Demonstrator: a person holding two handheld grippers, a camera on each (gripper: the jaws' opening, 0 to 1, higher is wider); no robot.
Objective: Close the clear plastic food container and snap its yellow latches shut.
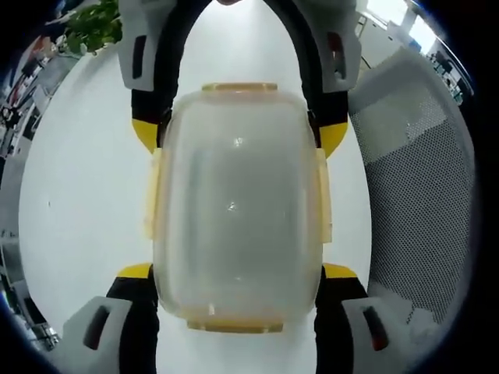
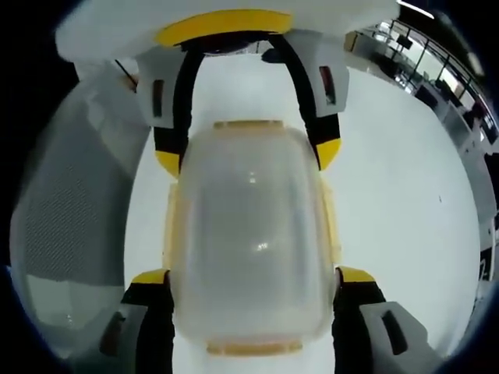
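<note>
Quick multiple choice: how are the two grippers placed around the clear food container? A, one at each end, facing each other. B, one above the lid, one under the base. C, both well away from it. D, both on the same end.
A: the left gripper straddles one end of the container, and the right gripper reaches in from the opposite end.

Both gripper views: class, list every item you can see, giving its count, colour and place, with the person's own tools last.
Food container: one, clear, lid on, lying on the table between the two hand-held grippers.
Latches: four, yellow, one on each side of the lid.
Table: one, white, under the container.
Mesh chair: one, grey, beside the table.
Plant: one, green, at the far table edge.
Left hand-held gripper: one, black and white with yellow tips, jaws either side of one end of the container.
Right hand-held gripper: one, same colours, straddling the opposite end.
</note>
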